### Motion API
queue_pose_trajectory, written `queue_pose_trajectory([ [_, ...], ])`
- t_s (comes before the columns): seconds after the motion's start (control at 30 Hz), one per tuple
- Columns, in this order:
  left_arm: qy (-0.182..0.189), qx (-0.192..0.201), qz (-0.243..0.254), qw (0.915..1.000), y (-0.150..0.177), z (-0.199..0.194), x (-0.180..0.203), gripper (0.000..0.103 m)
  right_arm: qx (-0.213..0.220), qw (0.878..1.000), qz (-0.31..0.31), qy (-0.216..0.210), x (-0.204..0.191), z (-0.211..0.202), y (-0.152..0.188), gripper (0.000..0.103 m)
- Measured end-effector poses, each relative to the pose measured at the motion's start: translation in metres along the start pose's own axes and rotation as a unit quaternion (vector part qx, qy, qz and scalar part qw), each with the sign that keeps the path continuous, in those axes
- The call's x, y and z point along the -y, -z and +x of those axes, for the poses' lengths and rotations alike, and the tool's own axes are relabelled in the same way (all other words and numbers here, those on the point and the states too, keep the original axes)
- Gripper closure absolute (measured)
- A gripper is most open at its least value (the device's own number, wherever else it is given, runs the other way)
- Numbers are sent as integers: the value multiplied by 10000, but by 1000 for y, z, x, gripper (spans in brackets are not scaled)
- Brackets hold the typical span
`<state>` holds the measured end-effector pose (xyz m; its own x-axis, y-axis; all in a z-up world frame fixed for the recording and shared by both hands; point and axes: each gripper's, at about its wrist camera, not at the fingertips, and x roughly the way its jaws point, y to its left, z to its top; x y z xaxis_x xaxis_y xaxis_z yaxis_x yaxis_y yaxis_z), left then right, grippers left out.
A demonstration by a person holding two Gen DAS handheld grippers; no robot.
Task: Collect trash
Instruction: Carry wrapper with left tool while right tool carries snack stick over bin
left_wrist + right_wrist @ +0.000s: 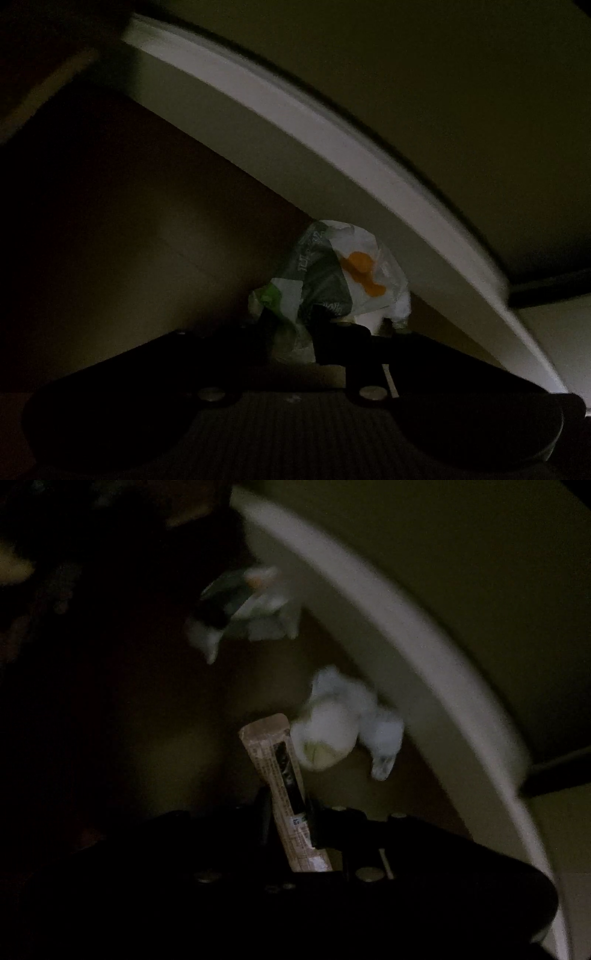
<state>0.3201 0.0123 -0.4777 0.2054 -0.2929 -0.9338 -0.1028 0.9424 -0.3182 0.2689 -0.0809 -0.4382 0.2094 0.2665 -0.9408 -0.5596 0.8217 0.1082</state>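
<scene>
The scene is very dark. In the left wrist view my left gripper (291, 336) is shut on a crumpled plastic wrapper (332, 273), white and green with an orange blotch, which bulges out beyond the dark fingertips. In the right wrist view my right gripper (291, 812) is shut on a beige stick packet (277, 760) with a dark stripe and fine print, which stands up between the fingers. Just beyond the packet lies a crumpled white tissue (343, 727), apart from the gripper. A blurred green and white wrapper (240, 602) shows at the upper left of that view.
A white baseboard (332, 147) curves across both views, with a pale wall above it and a brown floor (147, 221) below. The baseboard (424, 646) runs close behind the tissue. A dark cable (546, 288) crosses at the right edge.
</scene>
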Motion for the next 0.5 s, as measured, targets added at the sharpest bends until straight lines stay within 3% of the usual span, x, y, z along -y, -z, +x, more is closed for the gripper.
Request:
queue_pose_trajectory([
  [0.2, 35, 361, -236, 9991, -1, -104, 12, 84, 682, 9975, 195, 69, -15, -93, -33, 84],
  [0.5, -46, 1295, -311, 9911, 15, -281, 27, 84, 1801, 9834, 203, 30, -65, -257, -65, 84],
])
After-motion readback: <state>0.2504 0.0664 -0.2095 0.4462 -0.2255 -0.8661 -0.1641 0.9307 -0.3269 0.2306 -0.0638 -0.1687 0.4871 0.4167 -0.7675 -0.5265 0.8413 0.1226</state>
